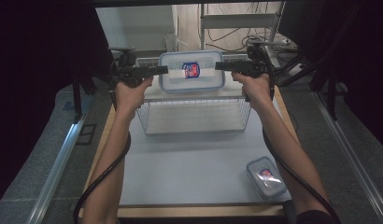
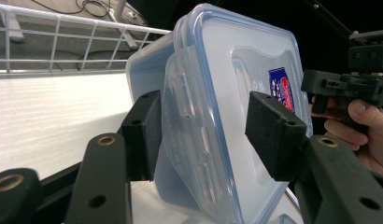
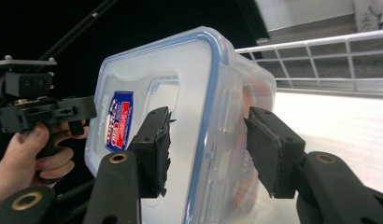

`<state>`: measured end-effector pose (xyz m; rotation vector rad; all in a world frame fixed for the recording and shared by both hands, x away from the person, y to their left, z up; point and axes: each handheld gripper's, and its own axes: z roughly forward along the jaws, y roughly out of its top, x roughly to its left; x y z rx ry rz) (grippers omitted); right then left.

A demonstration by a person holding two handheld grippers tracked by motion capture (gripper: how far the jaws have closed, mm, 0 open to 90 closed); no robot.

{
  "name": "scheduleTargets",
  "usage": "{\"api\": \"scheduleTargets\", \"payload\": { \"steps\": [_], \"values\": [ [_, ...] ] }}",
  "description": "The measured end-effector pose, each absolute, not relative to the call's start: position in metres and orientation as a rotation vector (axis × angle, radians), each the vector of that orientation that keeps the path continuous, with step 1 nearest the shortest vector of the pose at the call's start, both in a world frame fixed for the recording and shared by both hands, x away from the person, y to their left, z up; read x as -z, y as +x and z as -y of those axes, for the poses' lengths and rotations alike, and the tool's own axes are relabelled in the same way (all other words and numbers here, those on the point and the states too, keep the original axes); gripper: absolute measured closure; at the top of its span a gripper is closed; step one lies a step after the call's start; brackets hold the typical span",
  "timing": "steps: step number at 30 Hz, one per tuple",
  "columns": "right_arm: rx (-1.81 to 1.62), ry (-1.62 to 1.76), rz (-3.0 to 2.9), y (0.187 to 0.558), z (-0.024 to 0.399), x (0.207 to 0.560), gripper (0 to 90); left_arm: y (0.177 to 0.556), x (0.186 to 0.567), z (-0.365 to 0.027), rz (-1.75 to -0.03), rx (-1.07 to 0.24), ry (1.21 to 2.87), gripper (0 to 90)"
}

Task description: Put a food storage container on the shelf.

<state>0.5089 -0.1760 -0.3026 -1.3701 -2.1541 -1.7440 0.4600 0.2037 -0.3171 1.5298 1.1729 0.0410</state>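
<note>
White tabletop (image 1: pixel 189 163) underneath; both grippers, left (image 1: pixel 160 70) at 9 o'clock, right (image 1: pixel 221 66) at 3, clamped the clear container (image 1: pixel 192 71) above the wire basket (image 1: pixel 194 116).

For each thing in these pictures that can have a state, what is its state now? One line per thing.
Large plastic container: lid on, lifted above the wire basket, gripped at both ends.
Small plastic container: lid on, resting on the table near its front right corner.
Wire basket: upright on the table, nothing seen lying inside.
Left hand-held gripper: jaws clamp the large container's end.
Right hand-held gripper: jaws clamp the opposite end.
</note>
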Motion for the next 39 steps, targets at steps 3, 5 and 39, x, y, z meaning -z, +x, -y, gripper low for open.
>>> {"api": "scheduleTargets", "payload": {
  "steps": [3,5,39],
  "values": [
    [1.742,-1.379,2.195,0.509,0.173,0.302,48.9,0.459,0.314,-0.201,-1.179,-0.113,1.564,45.1],
    [1.740,-1.384,2.230,0.508,0.171,0.300,46.9,0.457,0.311,-0.200,-1.187,-0.163,1.564,43.2],
    [1.710,-1.007,2.720,0.429,0.164,0.337,89.5,0.380,0.360,-0.184,-0.974,-0.338,1.748,89.7]
  ]
}}
